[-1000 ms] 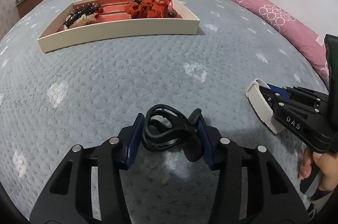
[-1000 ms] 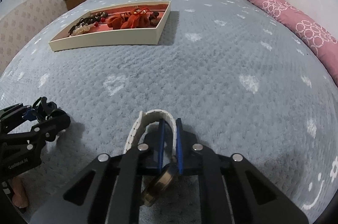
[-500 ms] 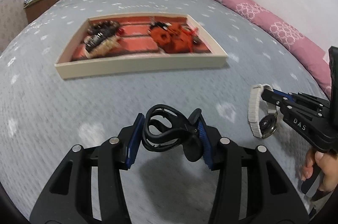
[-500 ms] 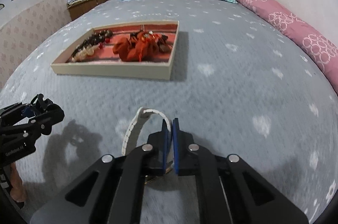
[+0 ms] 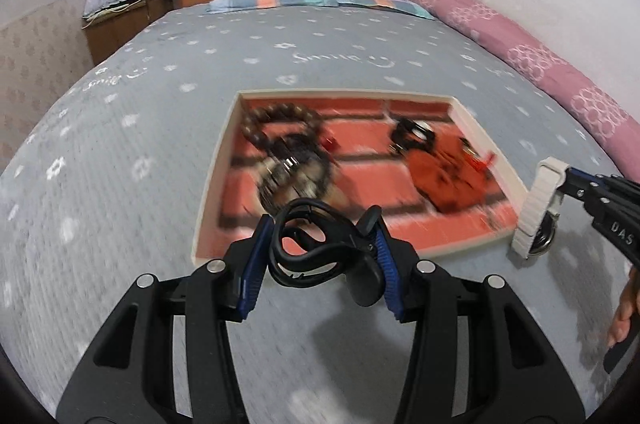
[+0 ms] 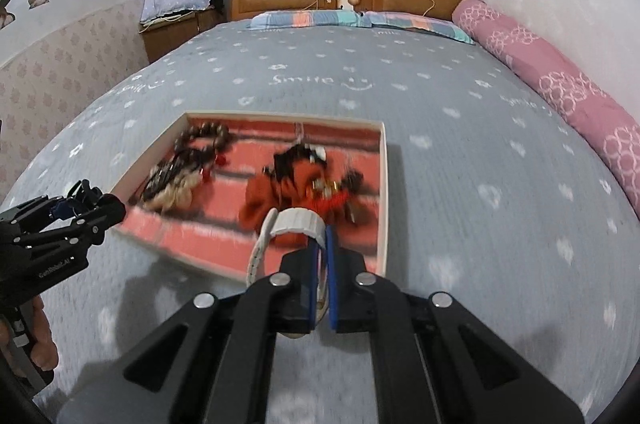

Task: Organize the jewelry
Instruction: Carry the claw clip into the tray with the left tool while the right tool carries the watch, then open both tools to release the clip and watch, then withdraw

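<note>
Two grippers hang over the tray's (image 5: 208,196) near edge: the left (image 5: 320,248) clenched on a black band (image 5: 316,244), the right (image 6: 320,264) pinching a white watch (image 6: 296,222). "Smile" marks the bedspread (image 6: 460,164) beyond.

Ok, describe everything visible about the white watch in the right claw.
The white watch has a ribbed, segmented white band, rubbery-looking, and a round metallic case hanging low. The right claw is shut on its band, which arches over the fingertips. It hangs in the air just off the near right corner of the jewelry tray, touching nothing else.
</note>
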Tool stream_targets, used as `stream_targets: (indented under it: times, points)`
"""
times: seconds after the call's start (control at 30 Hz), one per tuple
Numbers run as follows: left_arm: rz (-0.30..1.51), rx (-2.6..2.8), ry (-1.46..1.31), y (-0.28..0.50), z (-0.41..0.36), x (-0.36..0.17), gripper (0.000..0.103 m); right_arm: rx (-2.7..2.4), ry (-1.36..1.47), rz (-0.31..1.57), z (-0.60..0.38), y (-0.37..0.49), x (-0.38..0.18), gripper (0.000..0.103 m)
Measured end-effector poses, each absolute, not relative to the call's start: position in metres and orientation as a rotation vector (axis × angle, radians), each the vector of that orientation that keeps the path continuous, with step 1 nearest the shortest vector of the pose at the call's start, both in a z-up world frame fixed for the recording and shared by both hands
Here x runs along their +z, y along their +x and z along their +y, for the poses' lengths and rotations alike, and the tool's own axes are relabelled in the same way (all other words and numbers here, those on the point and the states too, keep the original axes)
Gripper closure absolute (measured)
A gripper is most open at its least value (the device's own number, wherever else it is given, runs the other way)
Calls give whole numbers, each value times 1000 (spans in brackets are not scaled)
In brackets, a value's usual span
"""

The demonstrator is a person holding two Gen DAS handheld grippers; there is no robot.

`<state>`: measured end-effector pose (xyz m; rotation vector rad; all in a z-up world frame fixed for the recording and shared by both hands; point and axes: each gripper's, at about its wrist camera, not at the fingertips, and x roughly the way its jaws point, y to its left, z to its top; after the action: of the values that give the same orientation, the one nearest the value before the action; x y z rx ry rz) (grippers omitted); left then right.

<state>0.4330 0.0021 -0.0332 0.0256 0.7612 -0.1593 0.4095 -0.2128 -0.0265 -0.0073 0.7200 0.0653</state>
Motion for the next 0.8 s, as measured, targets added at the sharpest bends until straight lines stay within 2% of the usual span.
stream_targets:
  times: [0.27, 0.5, 0.57, 0.63, 0.7, 0.8]
  points:
    - [792, -80, 75, 488, 11, -55, 55, 21, -36, 781, -210, 465, -46, 99]
    - [830, -59, 60, 503, 21, -76, 54, 7, -54, 820, -216, 473, -64, 99]
    - [833, -56, 48, 500, 24, -78, 47, 20, -28, 828, -221, 472, -65, 95]
    - [819, -53, 34, 495, 27, -77, 31, 22, -6, 829, -225, 469, -66, 95]
    - [811, -67, 21, 488, 29, -75, 29, 19, -11, 833, -227, 466, -67, 93]
    - [808, -78, 20, 475, 29, -70, 26, 14, -15, 837, -229, 457, -69, 69]
